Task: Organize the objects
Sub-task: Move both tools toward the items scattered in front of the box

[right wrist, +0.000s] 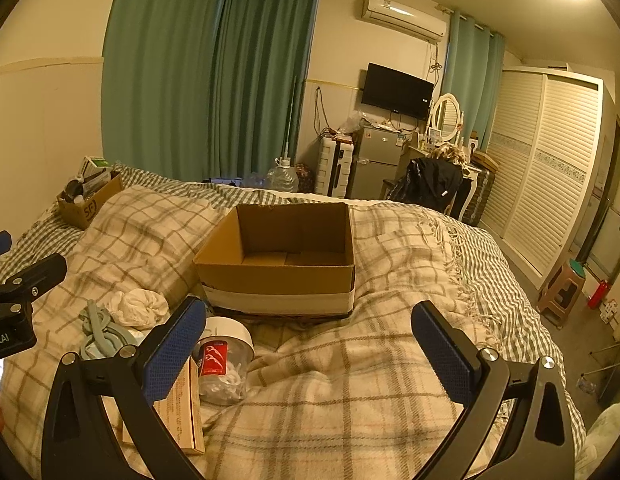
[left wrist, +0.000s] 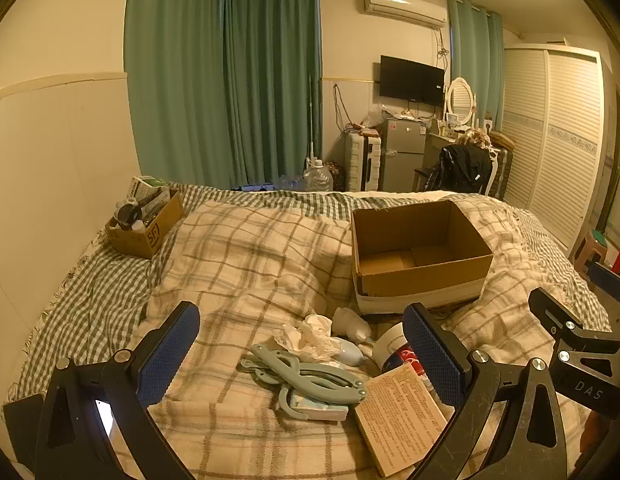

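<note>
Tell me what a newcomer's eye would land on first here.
The open cardboard box sits empty mid-bed on the plaid blanket. Just in front of it lies a clutter: folding hangers, a crumpled cloth, a floss-pick jar and a flat box. Both grippers hang open above the bed.

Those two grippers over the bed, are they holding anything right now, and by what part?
Nothing is held. The left gripper is open above the hangers; the right gripper is open over the blanket.

Bed [left wrist: 90, 300] under plaid blanket [left wrist: 250, 256]: open cardboard box [left wrist: 418, 276], smaller filled box [left wrist: 144, 226] (far corner), folding hangers [left wrist: 306, 376], crumpled tissue [left wrist: 310, 336], floss-pick jar [right wrist: 224, 360], flat carton [left wrist: 402, 412].
</note>
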A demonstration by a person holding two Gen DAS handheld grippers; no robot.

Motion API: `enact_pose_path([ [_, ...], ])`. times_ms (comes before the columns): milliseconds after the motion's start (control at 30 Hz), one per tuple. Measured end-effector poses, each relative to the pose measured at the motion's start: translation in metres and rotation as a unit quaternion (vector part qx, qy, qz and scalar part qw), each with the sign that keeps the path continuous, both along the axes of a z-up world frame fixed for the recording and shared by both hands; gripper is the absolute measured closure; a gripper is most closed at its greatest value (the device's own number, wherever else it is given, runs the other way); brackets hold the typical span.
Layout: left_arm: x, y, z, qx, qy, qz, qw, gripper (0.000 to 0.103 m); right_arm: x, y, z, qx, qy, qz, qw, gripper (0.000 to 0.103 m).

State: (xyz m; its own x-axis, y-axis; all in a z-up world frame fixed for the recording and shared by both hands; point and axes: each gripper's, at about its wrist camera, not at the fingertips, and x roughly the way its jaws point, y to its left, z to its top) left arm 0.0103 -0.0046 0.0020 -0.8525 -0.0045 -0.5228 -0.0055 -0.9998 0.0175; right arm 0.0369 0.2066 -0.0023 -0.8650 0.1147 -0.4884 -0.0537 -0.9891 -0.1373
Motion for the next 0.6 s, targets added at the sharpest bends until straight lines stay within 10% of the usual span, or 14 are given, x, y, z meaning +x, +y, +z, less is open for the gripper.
enact_pose_path([
  [600, -0.0027, 0.0021, 0.0019, 0.005, -0.002, -0.008, 1.0000, 0.000, -0.0016, 0.0017, 0.0015, -0.001, -0.003, -0.004, 1.000, 0.000],
])
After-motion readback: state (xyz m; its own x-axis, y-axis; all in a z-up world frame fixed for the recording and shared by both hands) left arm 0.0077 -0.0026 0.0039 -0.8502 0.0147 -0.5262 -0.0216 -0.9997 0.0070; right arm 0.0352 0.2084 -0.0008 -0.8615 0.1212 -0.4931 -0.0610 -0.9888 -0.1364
